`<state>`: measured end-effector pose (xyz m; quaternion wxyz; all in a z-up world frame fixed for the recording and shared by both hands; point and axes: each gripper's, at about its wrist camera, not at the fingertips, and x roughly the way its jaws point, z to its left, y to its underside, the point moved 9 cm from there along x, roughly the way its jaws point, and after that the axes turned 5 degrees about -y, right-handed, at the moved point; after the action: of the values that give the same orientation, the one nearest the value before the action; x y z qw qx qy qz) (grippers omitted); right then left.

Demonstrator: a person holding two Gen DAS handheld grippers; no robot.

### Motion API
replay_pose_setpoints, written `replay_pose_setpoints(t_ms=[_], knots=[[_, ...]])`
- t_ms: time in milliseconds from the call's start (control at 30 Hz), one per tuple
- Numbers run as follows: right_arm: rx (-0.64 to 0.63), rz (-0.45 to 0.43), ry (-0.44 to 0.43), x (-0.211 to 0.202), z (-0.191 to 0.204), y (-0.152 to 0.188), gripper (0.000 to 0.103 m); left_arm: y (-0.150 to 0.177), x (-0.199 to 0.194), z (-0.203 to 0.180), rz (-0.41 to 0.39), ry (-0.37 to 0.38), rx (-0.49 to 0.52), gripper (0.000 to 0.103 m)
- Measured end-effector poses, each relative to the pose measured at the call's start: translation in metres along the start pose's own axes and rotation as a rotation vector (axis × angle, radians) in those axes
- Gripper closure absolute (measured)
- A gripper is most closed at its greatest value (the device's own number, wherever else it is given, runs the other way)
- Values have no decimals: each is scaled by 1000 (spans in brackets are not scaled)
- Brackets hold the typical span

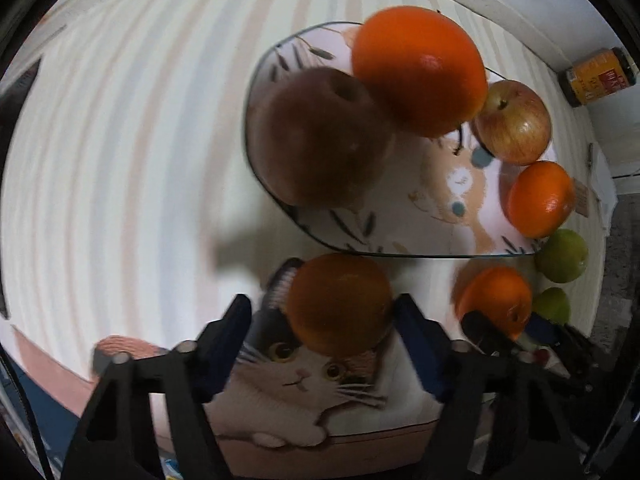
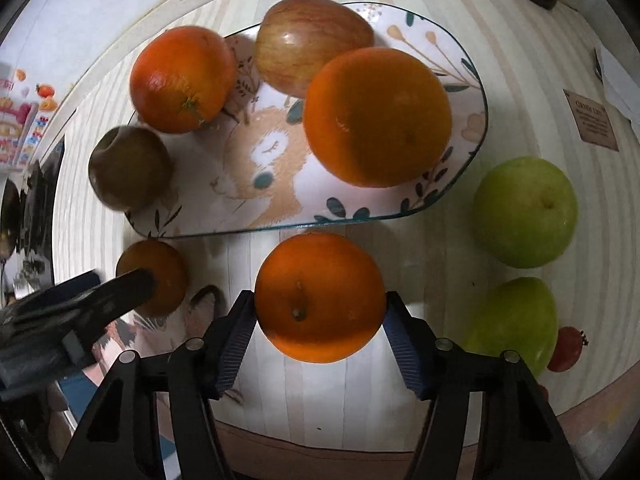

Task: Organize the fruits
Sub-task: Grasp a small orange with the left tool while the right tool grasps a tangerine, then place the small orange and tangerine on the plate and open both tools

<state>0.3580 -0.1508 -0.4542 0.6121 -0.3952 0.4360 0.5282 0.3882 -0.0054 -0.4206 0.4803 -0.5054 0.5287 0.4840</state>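
The left gripper points down at the tabletop with a small orange between its blue pads; the right pad touches the fruit, while the left one stands just off it as far as the blurred view shows, so a firm pinch cannot be told. This orange sits on a cat-print mat, just near of the plate.

The right gripper pinches another orange, both pads pressed against its sides, stem scar facing the camera. It rests on the striped tabletop just near of the plate's rim.

On the plate lie a big orange at the right, a red apple at the far side touching it, a second orange at the far left, and a brown fruit at the left edge. A fawn drawing shows on the bare middle.

Right of the plate, on the tabletop, stand two green apples, one nearer than the other, with a small red fruit beside the nearer one. A dark jar lies on its side far right.
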Motion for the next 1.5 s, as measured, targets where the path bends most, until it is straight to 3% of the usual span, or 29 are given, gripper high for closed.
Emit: replay_pose_setpoints(t_ms=[33, 100, 200, 467, 733, 933, 1200, 1500], knots=[[0, 5, -5, 1, 0, 2, 37, 1, -1, -2, -5, 1, 4, 48], [-4, 23, -10, 2, -1, 8, 37, 5, -2, -4, -17, -33, 28, 48], [-10, 53, -27, 5, -2, 23, 37, 19, -5, -7, -6, -28, 46, 48], [-5, 66, -61, 12, -2, 38, 36, 48, 11, -3, 56, 36, 7, 46], [-17, 66, -62, 3, -11, 26, 36, 45, 3, -6, 8, -8, 13, 49], [-54, 15, -46, -12, -7, 29, 37, 48, -23, -27, -24, 24, 19, 49], [-26, -88, -145, -45, 14, -3, 37, 7, -82, -51, -109, 91, 23, 49], [0, -119, -177, -45, 32, -39, 37, -44, -69, -61, -100, 31, 79, 49]])
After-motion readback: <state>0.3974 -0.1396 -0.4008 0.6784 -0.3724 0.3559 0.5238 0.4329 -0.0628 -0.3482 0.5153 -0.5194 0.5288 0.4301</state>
